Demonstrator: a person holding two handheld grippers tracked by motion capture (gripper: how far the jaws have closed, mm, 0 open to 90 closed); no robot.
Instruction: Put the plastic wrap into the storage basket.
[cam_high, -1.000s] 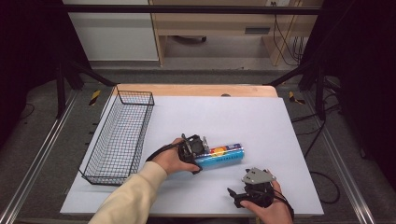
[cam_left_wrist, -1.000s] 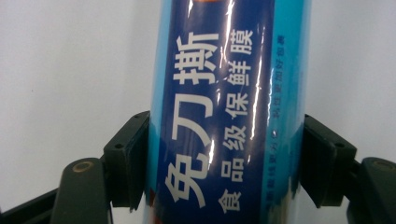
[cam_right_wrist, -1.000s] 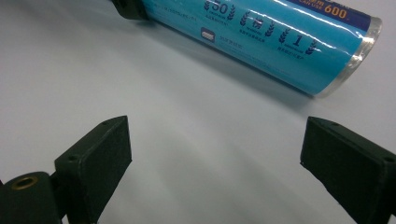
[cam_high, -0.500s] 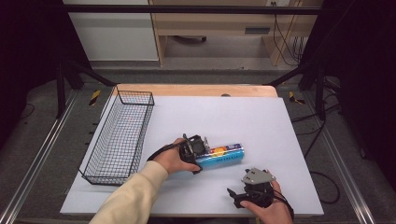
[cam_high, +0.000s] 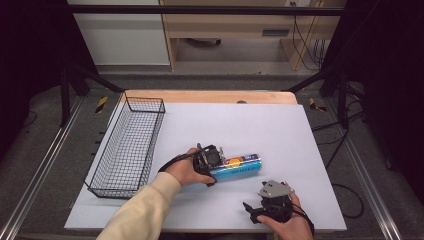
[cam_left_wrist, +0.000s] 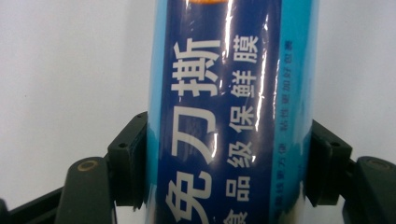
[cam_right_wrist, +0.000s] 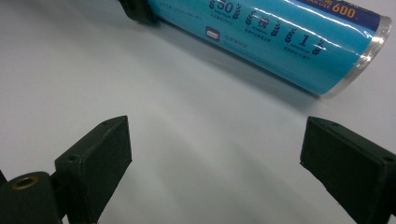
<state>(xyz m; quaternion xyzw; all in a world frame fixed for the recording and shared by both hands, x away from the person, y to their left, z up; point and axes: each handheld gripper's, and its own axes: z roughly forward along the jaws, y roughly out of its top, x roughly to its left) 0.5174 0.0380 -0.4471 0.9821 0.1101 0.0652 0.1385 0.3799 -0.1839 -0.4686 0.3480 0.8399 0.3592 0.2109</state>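
Left gripper (cam_left_wrist: 227, 172) pinching a glossy blue cylindrical roll of cling film (cam_high: 239, 165) lying on the white table sheet (cam_high: 280, 130).

Its black jaws have just been closing and now press the shiny plastic-wrapped tube's sides; the roll's near end is cut off in the left gripper view. Right gripper (cam_right_wrist: 229, 163) hangs spread over bare matte sheet. A black wire-mesh basket (cam_high: 127, 145) stands to the left.
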